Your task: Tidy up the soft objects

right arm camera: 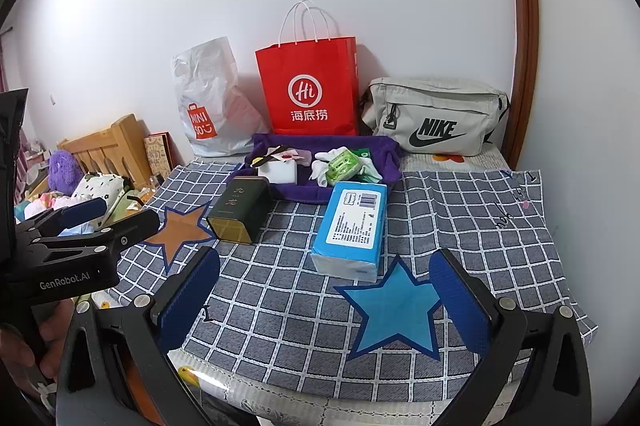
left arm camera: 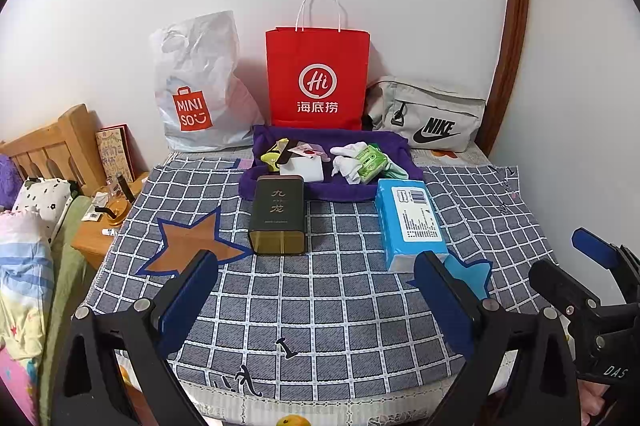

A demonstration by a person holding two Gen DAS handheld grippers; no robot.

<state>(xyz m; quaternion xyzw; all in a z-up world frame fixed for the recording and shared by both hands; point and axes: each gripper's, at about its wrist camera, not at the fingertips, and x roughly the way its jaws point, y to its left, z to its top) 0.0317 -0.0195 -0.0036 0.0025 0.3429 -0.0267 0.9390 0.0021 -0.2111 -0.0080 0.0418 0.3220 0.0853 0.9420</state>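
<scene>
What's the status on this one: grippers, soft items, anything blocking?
Left gripper open, empty; right gripper open, empty. Blue tissue pack untouched on the checked cloth, purple tray behind. Dark tin beside it, approach clear.

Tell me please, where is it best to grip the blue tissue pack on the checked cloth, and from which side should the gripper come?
Probably grip the blue tissue pack across its narrow width, on the two long side faces near the middle, coming from above with the right gripper, which is open. The pack lies flat, label up, its long axis running away from the camera, with clear cloth on both long sides. It looks soft, so close gently.
</scene>
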